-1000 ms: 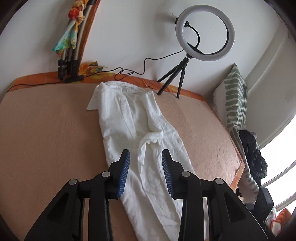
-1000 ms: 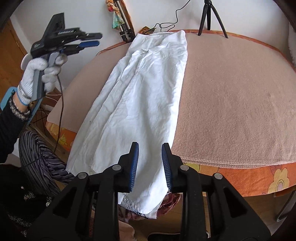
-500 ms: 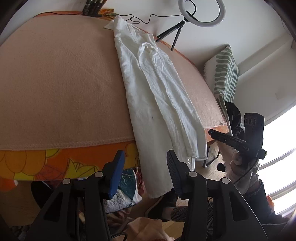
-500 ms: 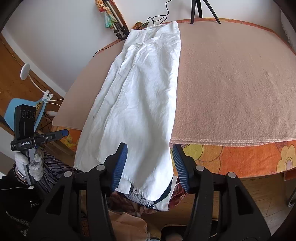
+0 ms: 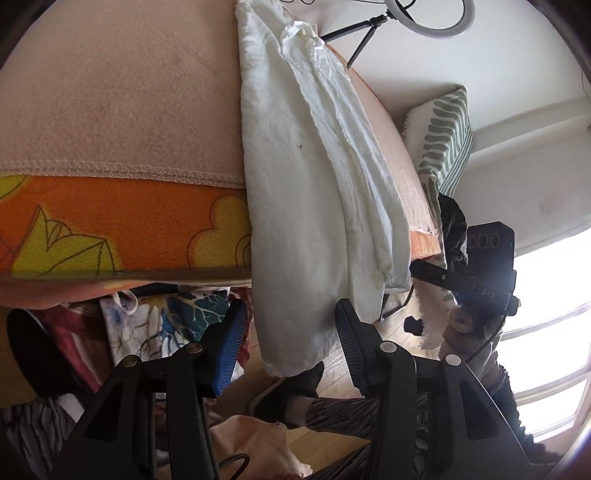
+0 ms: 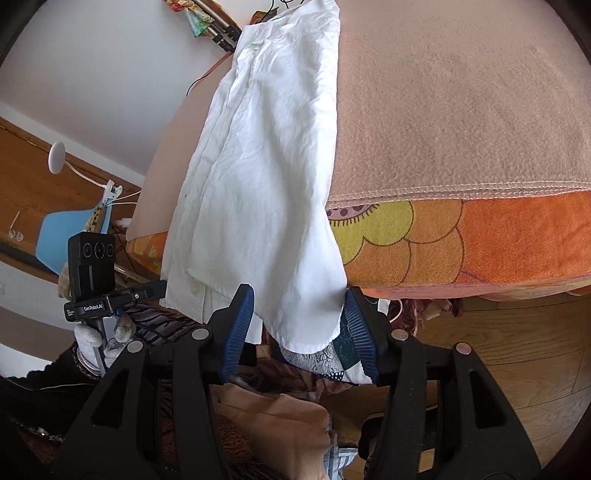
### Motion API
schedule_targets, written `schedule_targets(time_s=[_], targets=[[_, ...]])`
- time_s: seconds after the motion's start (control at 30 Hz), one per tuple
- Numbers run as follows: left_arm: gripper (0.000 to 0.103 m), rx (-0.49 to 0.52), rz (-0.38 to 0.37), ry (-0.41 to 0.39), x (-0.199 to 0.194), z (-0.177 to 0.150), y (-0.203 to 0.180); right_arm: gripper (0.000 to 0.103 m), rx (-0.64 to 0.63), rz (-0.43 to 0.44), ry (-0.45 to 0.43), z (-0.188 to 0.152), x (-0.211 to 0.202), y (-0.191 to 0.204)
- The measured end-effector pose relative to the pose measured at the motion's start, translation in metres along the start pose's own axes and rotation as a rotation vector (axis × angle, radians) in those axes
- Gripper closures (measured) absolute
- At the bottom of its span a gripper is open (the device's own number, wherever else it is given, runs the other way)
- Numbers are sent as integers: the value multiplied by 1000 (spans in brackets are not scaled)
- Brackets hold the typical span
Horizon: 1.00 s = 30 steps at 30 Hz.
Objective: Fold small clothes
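White garment (image 5: 303,177), thin crinkled cotton-like weave, long and narrow; it lies lengthwise along the table and its lower end drapes over the near edge, hanging free, a small button visible near the hem. Your left gripper (image 5: 290,343) sits below the table edge with its fingers spread wide, the hanging hem dropping between the ribbed blue pads (image 5: 231,347) without being pinched. Your right gripper (image 6: 301,328) is likewise parted, its pads either side of the other hanging corner; whether the right pad touches the cloth you cannot tell from here. Each gripper shows in the other's view, just beside the garment's far edge. The table is covered by a fuzzy peach blanket (image 6: 461,110) with a stitched hem, over an orange cloth with yellow flowers (image 6: 480,236). Ring light on tripod (image 5: 369,29) at the far wall, striped green cushion (image 5: 443,140) to the right, wood floor (image 6: 517,354) below.
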<state>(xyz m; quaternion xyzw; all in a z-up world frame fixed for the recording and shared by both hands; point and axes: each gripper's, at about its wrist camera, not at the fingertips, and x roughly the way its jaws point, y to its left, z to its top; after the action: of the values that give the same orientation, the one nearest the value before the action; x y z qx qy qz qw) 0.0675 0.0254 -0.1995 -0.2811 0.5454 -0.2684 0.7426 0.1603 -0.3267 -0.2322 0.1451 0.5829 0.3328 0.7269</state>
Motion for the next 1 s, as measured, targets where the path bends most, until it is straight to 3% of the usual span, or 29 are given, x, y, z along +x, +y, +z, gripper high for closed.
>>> schedule_targets(time_s=[0.1,0.2,0.27,0.3,0.33,0.37,0.43,0.83,1.0], targets=[[58,38,-25,1,8,-3,-6,45,-13,13,30,3,8,5],[81,50,-69,26,13,-7,-11,45,-13,54,43,1,13,6],[88,50,-99,40,15,-10,-13,46,-2,103,57,-2,16,4],[94,56,-101,42,15,-11,-14,48,1,113,59,-3,17,5],[96,61,-106,47,16,-12,-15,58,-1,122,63,-4,18,7],[96,59,-115,48,16,-11,-16,76,-1,127,62,-5,19,9],[98,43,-140,39,12,-11,-17,91,16,159,57,-5,17,12],[101,105,-210,-26,-17,3,-52,96,31,283,-142,4,-33,34],[101,133,-229,-51,-28,25,-67,96,39,279,-208,22,-44,44]])
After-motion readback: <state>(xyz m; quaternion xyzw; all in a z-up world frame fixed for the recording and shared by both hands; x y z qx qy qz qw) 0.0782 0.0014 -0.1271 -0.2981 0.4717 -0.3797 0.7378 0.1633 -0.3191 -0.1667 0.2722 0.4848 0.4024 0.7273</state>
